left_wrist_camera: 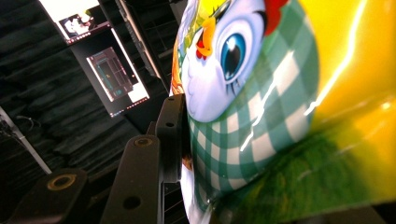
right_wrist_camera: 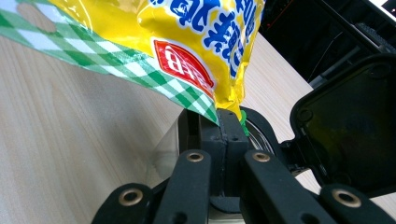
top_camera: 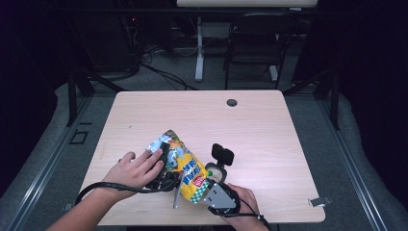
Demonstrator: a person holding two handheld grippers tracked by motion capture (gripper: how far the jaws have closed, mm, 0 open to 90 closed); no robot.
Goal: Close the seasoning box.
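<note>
I see the yellow snack bag (top_camera: 185, 166) stretched between my two grippers, lifted off the table (top_camera: 260, 130) near its front edge. It has a green checked band, a red logo and blue lettering, with a silvery crumpled end pointing away from me. My right gripper (top_camera: 211, 190) has its jaws pressed together on the bag's lower corner; in the right gripper view (right_wrist_camera: 223, 128) the checked seam runs straight down into the pinch, no gap left between the pads. My left gripper (top_camera: 166, 166) sits at the bag's upper left side, under my left hand (top_camera: 137, 168). In the left gripper view one black jaw lies flat against the printed face of the bag (left_wrist_camera: 261, 102), right by the cartoon bird's eye; the other jaw is hidden behind the bag, but the jaws stand partway apart, clamped across the bag's body. Just beyond the right gripper, touching nothing, a black clip-like object with a round ring (top_camera: 220, 159) lies on the table. A chair (top_camera: 255, 43) stands well beyond the far edge.
</note>
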